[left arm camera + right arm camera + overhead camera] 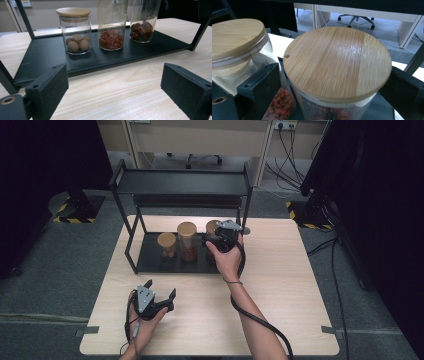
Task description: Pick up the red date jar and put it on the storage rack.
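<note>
Straddling the right-hand jar [337,65] with jaws spread apart, the right gripper [223,238] could tip it against the middle jar [235,37] if withdrawn crookedly.

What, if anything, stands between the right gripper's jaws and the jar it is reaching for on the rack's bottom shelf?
Nothing visible. The right gripper has its open jaws either side of the right-hand jar, just below the bamboo lid. The middle jar stands close beside one jaw, not between.

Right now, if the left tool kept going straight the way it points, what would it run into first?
The left tool points across bare table at the black rack's bottom shelf. It would probably meet that shelf's front edge first; the jar of round brown balls stands just behind it, though depth is hard to judge.
</note>
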`<action>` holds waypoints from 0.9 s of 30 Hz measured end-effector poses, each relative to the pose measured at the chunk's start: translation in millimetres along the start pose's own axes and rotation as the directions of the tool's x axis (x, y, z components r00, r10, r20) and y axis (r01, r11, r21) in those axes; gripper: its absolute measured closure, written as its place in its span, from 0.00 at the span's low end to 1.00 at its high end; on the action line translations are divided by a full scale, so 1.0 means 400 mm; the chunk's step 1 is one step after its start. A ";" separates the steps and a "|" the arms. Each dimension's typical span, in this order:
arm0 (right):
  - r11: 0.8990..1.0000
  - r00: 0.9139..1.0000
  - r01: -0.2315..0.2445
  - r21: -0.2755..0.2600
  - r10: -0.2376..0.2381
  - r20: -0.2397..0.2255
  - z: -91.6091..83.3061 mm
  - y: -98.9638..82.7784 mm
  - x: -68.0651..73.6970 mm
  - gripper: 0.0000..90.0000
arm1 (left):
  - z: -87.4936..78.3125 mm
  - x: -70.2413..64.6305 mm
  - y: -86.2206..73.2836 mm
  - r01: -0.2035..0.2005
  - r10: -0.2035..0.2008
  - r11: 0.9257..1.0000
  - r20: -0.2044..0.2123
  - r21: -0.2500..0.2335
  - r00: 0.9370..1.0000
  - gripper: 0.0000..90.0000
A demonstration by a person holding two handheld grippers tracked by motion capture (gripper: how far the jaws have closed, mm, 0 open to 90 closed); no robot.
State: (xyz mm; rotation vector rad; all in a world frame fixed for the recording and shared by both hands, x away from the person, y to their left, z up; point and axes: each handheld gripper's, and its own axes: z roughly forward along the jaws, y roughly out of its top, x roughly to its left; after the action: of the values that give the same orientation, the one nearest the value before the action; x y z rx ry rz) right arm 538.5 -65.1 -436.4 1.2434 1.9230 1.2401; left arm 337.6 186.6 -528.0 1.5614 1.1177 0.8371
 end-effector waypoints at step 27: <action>1.000 1.000 0.000 0.008 0.000 -0.028 -0.047 -0.027 -0.001 0.05 | 0.000 0.000 0.000 0.000 0.000 1.000 -0.001 0.000 1.000 0.08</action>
State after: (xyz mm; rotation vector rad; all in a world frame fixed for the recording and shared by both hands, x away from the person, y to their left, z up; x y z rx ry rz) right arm 519.1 -74.7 -438.1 1.2365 1.9501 1.2573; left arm 337.6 186.6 -528.0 1.5615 1.1184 0.8380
